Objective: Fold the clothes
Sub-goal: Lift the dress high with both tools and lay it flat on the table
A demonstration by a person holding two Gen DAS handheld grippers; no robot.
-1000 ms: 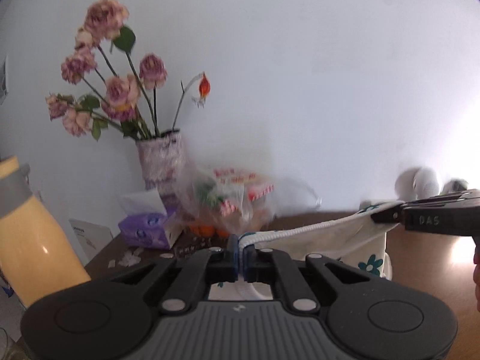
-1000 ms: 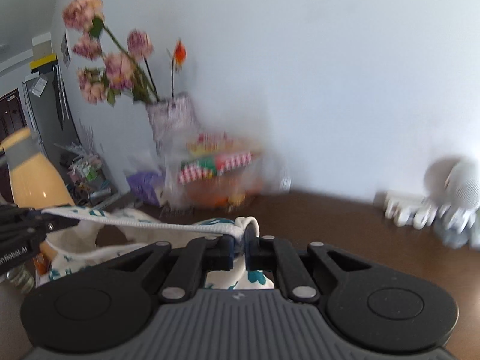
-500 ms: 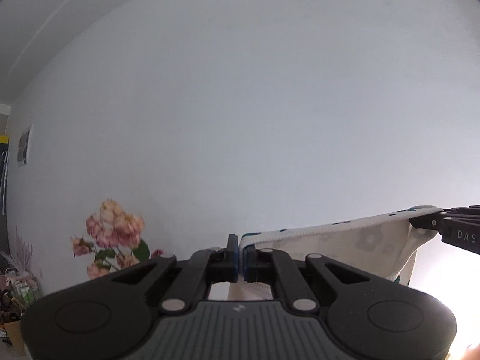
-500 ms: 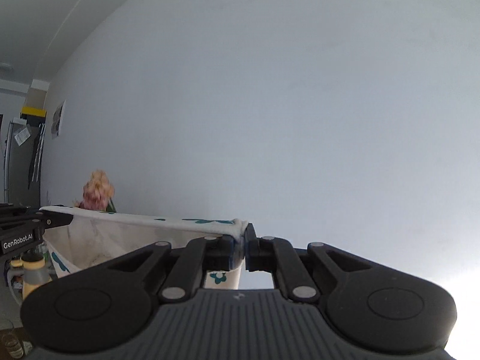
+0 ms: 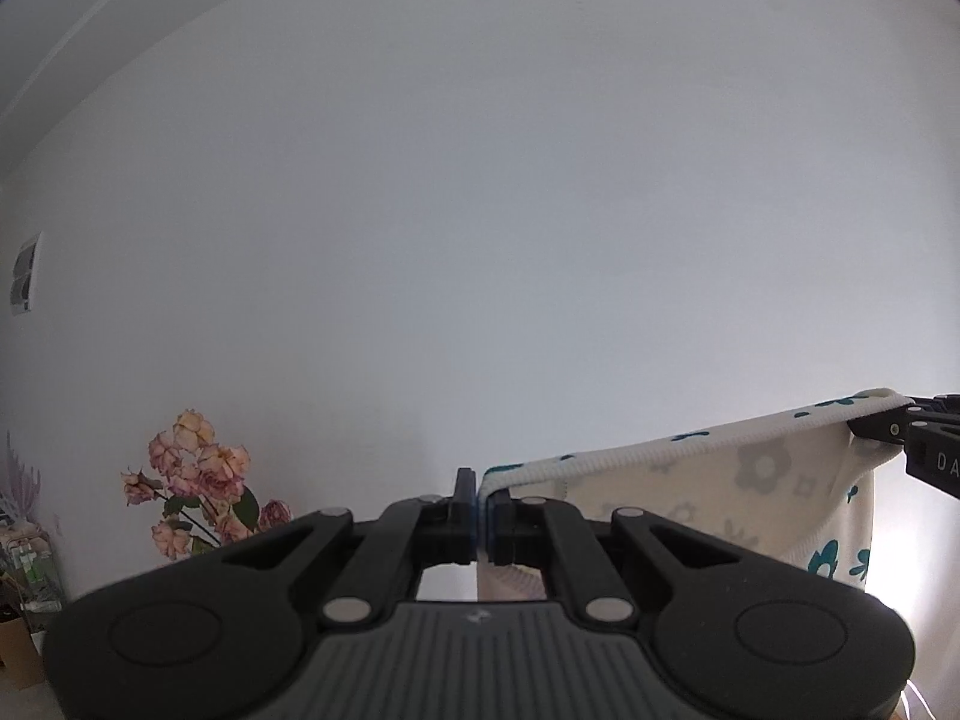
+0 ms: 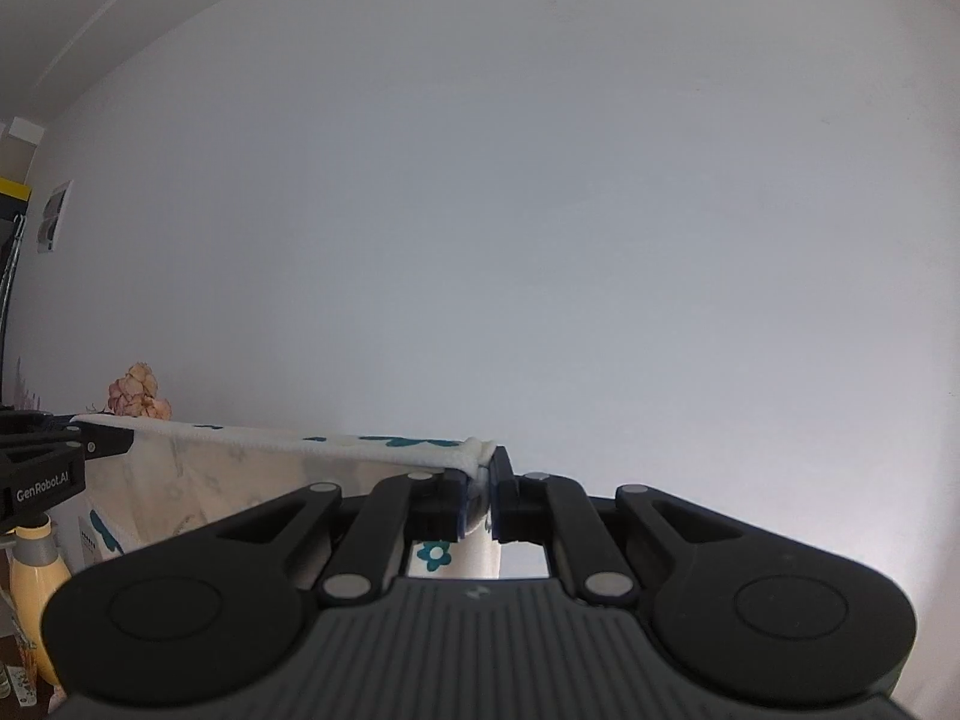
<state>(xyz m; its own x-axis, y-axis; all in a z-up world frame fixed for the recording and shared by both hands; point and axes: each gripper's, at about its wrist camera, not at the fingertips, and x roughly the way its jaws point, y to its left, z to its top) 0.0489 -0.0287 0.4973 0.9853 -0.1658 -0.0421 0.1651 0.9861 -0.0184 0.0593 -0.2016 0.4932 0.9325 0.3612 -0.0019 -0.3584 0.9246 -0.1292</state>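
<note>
We are holding the garment (image 5: 750, 498) aloft between the two grippers, its ribbed white hem stretched into a taut line from one to the other and the cream body with teal flowers hanging below. The left gripper (image 5: 478, 510) is pinching one end of that hem, its jaws pressed together on the cloth with only the fabric between them. The right gripper (image 6: 489, 483) is clamping the other end, where the hem bunches into a small knot at the fingertips.

We are judging the step in hand to be the lift and spread: the piece is raised and opened out, and no fold is yet showing. The next move, in our judgement, calls for lowering the cloth onto a flat surface with the hem kept taut and level, then bringing one edge over the other. The risk we are noting is a slip at the right end, where the bunched cloth is sitting near the tips of the jaws.

The left wrist view is showing the wider hanging panel, grey flower shapes showing on its inner side, and a spray of pink flowers (image 5: 198, 492) low against the wall. The right wrist view is showing the hem edge-on, the left tool's lettered body at the frame edge, and a yellow bottle (image 6: 42, 618) below it. Neither view is showing the table.
</note>
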